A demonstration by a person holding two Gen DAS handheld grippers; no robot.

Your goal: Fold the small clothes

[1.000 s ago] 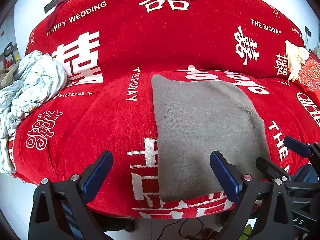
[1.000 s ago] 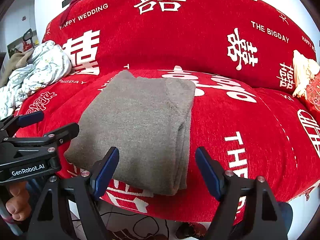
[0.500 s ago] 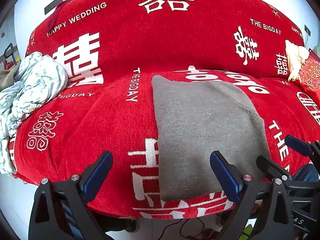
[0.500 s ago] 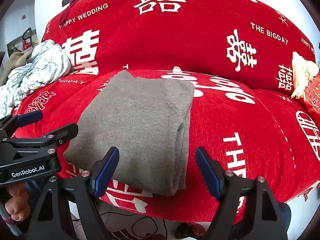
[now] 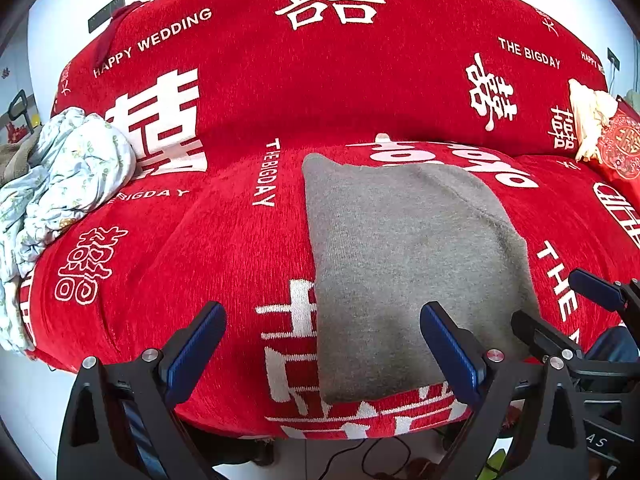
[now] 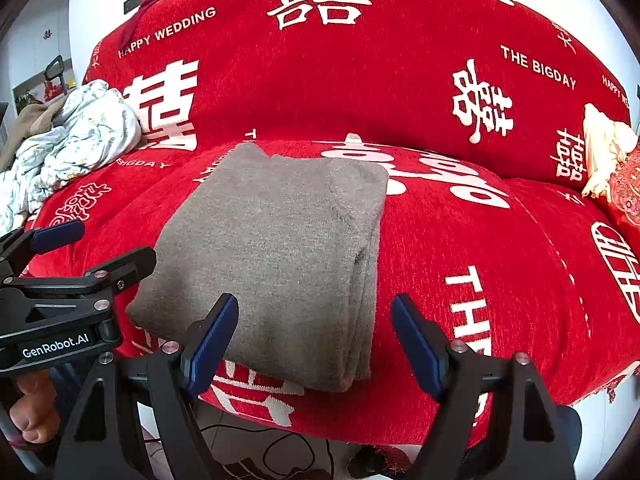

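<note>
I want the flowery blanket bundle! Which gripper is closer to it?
Left. The left gripper is on the flowery bundle's side; the right gripper sits farther, beyond the grey folded garment.

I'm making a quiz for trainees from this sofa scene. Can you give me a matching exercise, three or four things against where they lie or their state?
Things:
1. grey sweater
2. floral bundle
3. cream cloth
4. right tongs

States:
A. crumpled at the sofa's left end
B. open, holding nothing
C. folded on the seat
D. at the sofa's right end

Pairs: 1-C, 2-A, 3-D, 4-B
</note>
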